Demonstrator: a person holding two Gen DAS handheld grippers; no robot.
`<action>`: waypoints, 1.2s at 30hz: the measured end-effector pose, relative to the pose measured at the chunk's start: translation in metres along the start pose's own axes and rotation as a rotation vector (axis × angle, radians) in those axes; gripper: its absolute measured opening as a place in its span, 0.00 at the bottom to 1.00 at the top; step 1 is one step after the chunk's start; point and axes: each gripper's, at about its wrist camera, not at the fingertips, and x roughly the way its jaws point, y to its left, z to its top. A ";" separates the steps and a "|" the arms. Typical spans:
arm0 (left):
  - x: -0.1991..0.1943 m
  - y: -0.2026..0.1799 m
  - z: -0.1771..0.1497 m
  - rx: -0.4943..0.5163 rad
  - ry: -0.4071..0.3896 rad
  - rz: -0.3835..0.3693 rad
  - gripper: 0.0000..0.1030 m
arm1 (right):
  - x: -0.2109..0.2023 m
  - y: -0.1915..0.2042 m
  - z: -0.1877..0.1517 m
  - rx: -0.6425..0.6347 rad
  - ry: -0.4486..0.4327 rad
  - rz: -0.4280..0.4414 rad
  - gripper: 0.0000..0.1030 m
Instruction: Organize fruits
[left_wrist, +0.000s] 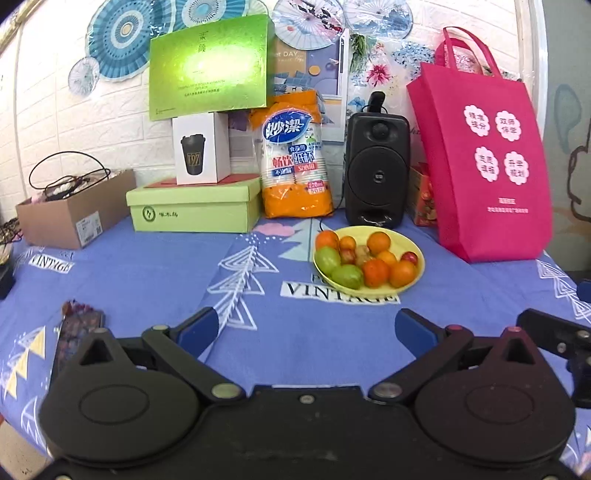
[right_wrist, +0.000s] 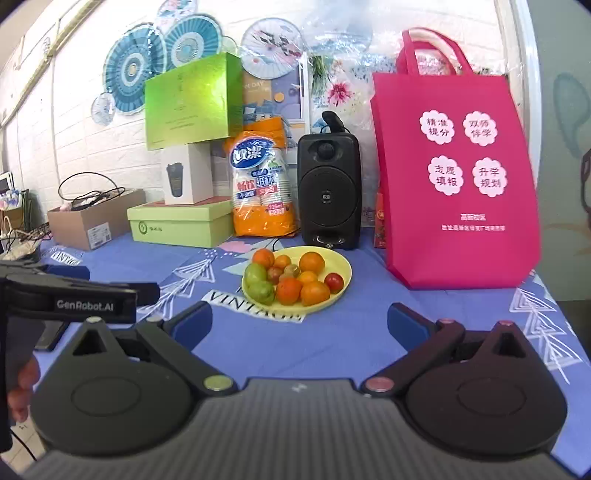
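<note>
A surface (left_wrist: 147, 266) draped in a blue cloth printed with white trees and the word "VINTAGE" is spread out ahead of both sets of jaws. Far ahead and to the right of the jaws, a pink tote bag (left_wrist: 484, 162) is stood upright against the wall. Ahead and to the left, a shiny green gift box (left_wrist: 208, 66) is propped on a white cup carton (left_wrist: 199, 147), which is set on a flat green box (left_wrist: 194, 208); an open cardboard box (left_wrist: 74, 214) holding cables is seen further left. Straight ahead, a black speaker (left_wrist: 376, 170) is placed beside an orange pack of paper cups (left_wrist: 295, 158).

The left gripper (left_wrist: 306, 325) is held with its jaws released, spread wide, and nothing is gripped between them. The right gripper (right_wrist: 299, 321) is likewise spread wide and empty.

The yellow plate (left_wrist: 399, 236) is set on the cloth just in front of the speaker, ahead of both sets of jaws and well apart from them. The fruits (left_wrist: 365, 262) are gathered on it: oranges, green fruits and small red ones, touching one another.
</note>
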 end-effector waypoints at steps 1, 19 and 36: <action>-0.008 -0.001 -0.005 0.001 0.003 -0.004 1.00 | -0.006 0.003 -0.003 -0.009 0.003 -0.012 1.00; -0.067 -0.002 -0.022 0.015 -0.009 -0.029 1.00 | -0.046 0.009 -0.020 -0.031 0.001 -0.127 1.00; -0.072 0.017 -0.022 -0.128 -0.031 -0.075 1.00 | -0.046 0.017 -0.019 -0.069 -0.001 -0.131 1.00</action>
